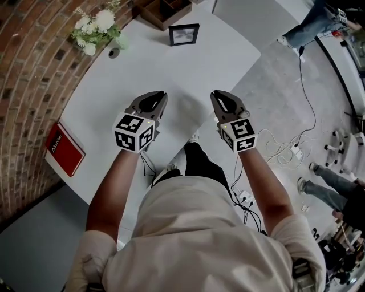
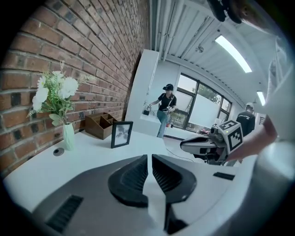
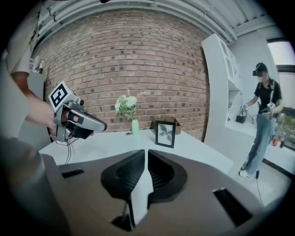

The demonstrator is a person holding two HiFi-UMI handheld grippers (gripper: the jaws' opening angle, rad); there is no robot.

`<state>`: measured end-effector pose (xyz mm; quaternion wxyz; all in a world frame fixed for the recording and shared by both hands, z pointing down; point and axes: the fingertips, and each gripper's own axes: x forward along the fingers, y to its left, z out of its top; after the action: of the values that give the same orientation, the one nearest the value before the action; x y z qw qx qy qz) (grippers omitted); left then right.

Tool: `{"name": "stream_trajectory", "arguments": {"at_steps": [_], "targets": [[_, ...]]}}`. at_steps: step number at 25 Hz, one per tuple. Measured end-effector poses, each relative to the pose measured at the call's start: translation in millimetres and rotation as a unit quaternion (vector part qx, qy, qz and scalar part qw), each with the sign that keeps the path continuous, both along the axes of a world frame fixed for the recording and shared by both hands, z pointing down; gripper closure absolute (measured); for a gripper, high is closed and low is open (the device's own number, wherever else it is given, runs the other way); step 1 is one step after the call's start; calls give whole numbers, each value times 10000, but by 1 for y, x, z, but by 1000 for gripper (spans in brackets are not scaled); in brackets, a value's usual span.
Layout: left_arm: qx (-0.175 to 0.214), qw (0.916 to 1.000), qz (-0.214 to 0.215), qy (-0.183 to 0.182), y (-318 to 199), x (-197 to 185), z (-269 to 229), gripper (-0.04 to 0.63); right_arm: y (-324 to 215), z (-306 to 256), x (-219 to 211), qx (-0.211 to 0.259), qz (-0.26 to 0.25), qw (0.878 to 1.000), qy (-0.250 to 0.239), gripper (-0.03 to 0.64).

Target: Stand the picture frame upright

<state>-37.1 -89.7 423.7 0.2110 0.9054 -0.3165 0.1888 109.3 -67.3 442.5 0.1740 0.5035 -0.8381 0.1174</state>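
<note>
My left claw (image 2: 149, 157) is clenched almost to touching, with only a thin slit between the ribbed pads and nothing in it. My right claw (image 3: 146, 152) is drawn in the same way and is also empty. I hold both side by side, apart from each other, in the air above the near part of the white counter (image 1: 217, 63), and both point toward its far end. The frame (image 1: 183, 35) stands upright there, well apart from both claws, its dark border facing me. Just behind it is a wooden organizer (image 1: 165, 11) by the brick wall. Left of the frame is a vase of white flowers (image 1: 97, 28). A red book (image 1: 64, 149) lies at the counter's left edge, nearer to me.
</note>
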Motion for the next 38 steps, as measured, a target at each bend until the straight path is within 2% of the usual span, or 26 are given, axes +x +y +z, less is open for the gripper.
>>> {"name": "stream_trajectory", "arguments": {"at_steps": [4, 10, 16, 31, 38], "targets": [[-61, 9999, 91, 102, 38, -8, -14, 598, 38, -15, -12, 38, 26, 9999, -119, 594], [-228, 9988, 386, 195, 96, -18, -26, 600, 89, -30, -29, 4, 53, 9997, -233, 598], [-352, 9978, 404, 385, 137, -40, -34, 601, 131, -37, -52, -56, 20, 9994, -355, 601], [-397, 9962, 525, 569, 190, -72, -53, 601, 193, -65, -81, 83, 22, 9994, -344, 607], [-378, 9962, 562, 545, 208, -80, -54, 601, 214, -68, -93, 83, -62, 9993, -351, 612]]}}
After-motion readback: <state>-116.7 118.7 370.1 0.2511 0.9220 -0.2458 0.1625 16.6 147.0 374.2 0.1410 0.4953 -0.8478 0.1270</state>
